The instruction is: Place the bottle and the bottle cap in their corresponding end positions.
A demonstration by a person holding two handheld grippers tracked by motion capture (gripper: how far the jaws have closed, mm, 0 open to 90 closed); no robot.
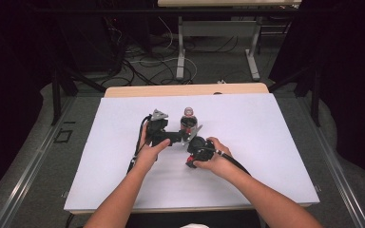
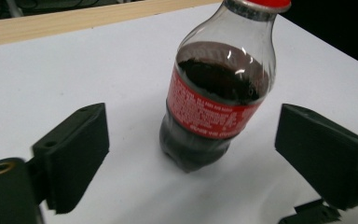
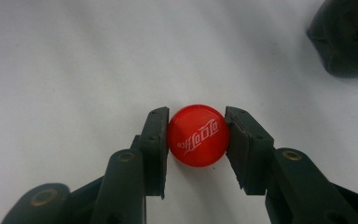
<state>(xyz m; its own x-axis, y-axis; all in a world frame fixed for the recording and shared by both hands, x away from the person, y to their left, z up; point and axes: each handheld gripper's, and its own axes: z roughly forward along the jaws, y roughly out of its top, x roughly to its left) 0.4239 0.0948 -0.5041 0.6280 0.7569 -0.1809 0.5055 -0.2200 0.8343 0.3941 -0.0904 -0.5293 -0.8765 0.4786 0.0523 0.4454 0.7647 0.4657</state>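
A: Step in hand? Looks like cap work on the cola bottle [image 2: 216,100]. It stands upright on the white surface [image 1: 266,142], about mid-sheet, part full of dark liquid.

B: Agreed. Right gripper [image 3: 197,136] comes from above, its jaws closed onto the red cap [image 3: 198,135], one pad on each side of the rim. Cap sits centred between them, logo facing the camera.

A: Left gripper [image 2: 191,154]?

B: Jaws spread wide, bottle between them but touching neither. Holds nothing. In the high view the left gripper [image 1: 164,133] sits just left of the bottle [image 1: 188,121] and the right gripper [image 1: 197,149] is just in front of it, the right hand [image 1: 216,159] behind.

A: So the body is unsupported. If the right one twists now, I'd guess the whole bottle spins or tips.

B: Same call. Best way: close the left jaws on the label band [image 2: 209,109], low and square, firm enough to stop rotation but not crush the plastic. Then turn the cap with the right, keeping the axis straight up.

A: Risks?

B: Pads slipping on the ribbed rim; fizz if it opens fast. Can't tell whether the cap is tight or already loose.

A: Keep the right grip level, no side pull.

B: Yes.
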